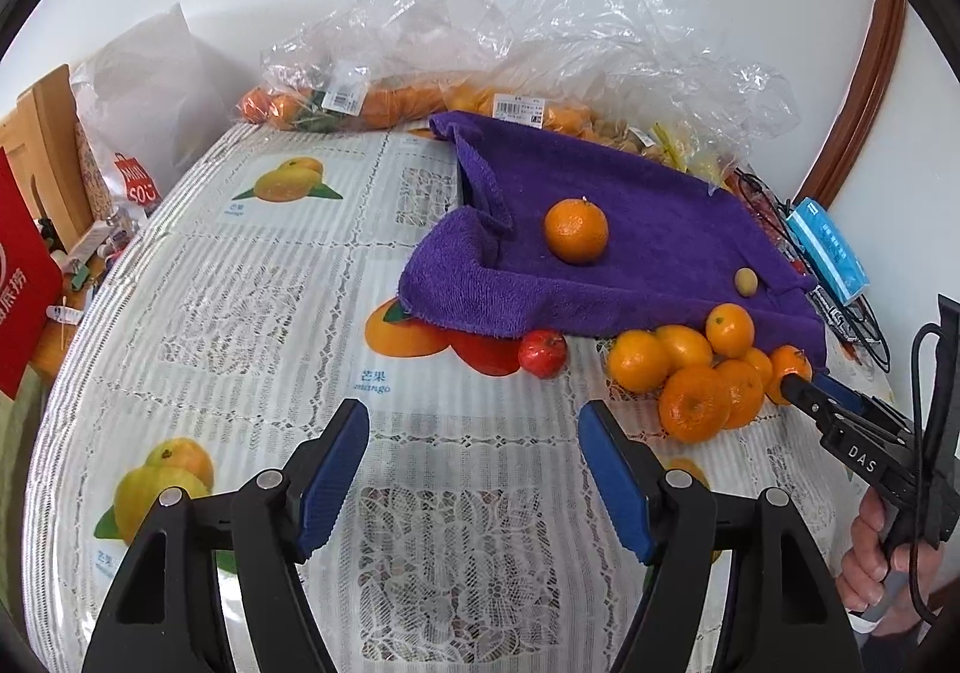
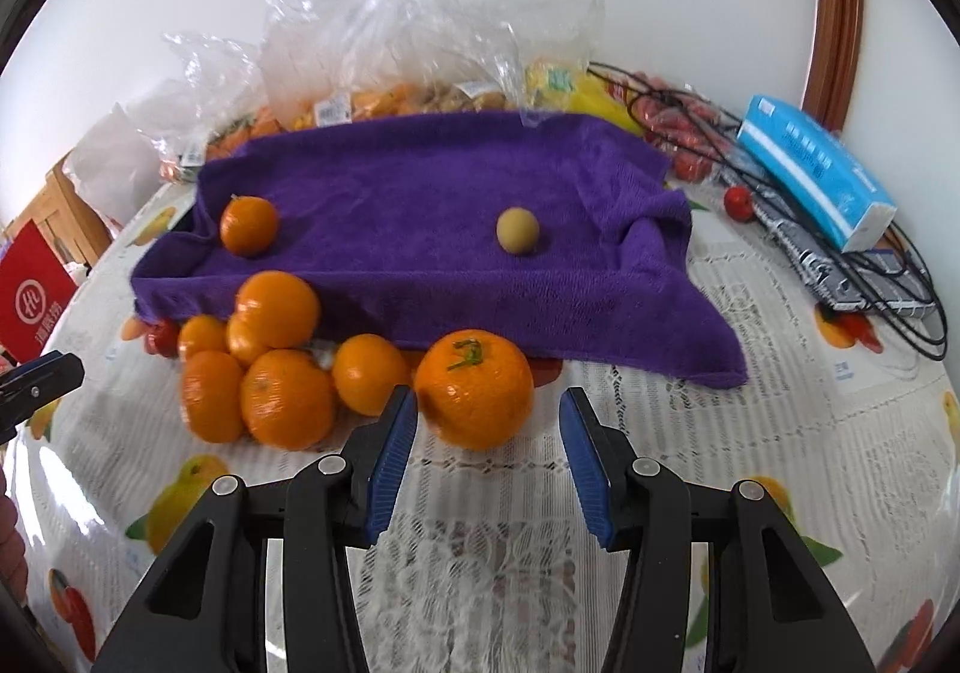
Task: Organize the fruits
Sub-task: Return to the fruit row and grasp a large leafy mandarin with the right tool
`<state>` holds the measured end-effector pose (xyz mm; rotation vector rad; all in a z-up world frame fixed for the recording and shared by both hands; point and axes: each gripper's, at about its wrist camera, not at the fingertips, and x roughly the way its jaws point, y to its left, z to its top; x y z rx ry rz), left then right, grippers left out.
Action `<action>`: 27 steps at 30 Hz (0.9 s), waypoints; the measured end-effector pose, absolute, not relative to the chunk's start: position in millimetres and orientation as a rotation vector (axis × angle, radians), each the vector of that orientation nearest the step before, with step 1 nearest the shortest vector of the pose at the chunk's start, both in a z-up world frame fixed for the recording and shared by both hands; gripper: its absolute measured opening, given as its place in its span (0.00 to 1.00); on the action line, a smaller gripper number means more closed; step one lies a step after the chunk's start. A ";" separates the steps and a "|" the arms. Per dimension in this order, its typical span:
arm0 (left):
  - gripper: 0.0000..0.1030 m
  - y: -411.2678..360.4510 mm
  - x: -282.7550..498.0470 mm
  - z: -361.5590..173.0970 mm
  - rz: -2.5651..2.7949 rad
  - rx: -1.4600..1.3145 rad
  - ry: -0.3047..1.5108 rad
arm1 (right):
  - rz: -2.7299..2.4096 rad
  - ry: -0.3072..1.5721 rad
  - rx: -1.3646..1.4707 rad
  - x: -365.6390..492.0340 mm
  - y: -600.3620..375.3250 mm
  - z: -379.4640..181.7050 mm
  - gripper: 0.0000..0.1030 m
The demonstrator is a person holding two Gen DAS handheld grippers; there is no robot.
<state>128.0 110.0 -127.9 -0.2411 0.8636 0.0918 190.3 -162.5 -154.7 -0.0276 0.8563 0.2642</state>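
A purple towel (image 1: 630, 265) (image 2: 420, 229) lies on the table with one orange (image 1: 576, 229) (image 2: 249, 225) and a small yellowish fruit (image 1: 746, 282) (image 2: 517, 231) on it. A pile of several oranges (image 1: 702, 373) (image 2: 270, 367) sits at the towel's near edge, with a small red fruit (image 1: 543, 352) beside it. My right gripper (image 2: 487, 427) is open, with a large orange (image 2: 474, 391) just in front of its fingers, apart from the pads. It shows in the left wrist view (image 1: 798, 388) at the pile. My left gripper (image 1: 474, 445) is open and empty over the tablecloth.
Clear plastic bags with fruit (image 1: 420, 91) (image 2: 372, 97) line the back by the wall. A blue box (image 2: 816, 175) (image 1: 828, 247), black cables (image 2: 888, 283) and a small red fruit (image 2: 738, 202) lie to the right. A red sign (image 1: 18, 277) stands at the left.
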 end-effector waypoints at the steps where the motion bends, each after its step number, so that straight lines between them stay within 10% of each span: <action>1: 0.68 109.4 130.2 -129.9 0.086 -0.242 0.867 | 0.272 0.860 -0.023 193.0 -162.0 -157.1 0.49; 12: 0.64 89.9 164.1 -151.6 0.080 -0.219 0.888 | 0.297 0.858 -0.056 198.1 -157.9 -162.6 0.43; 27: 0.29 69.3 186.1 -157.7 0.109 -0.145 0.875 | 0.320 0.893 -0.051 196.4 -159.1 -171.4 0.44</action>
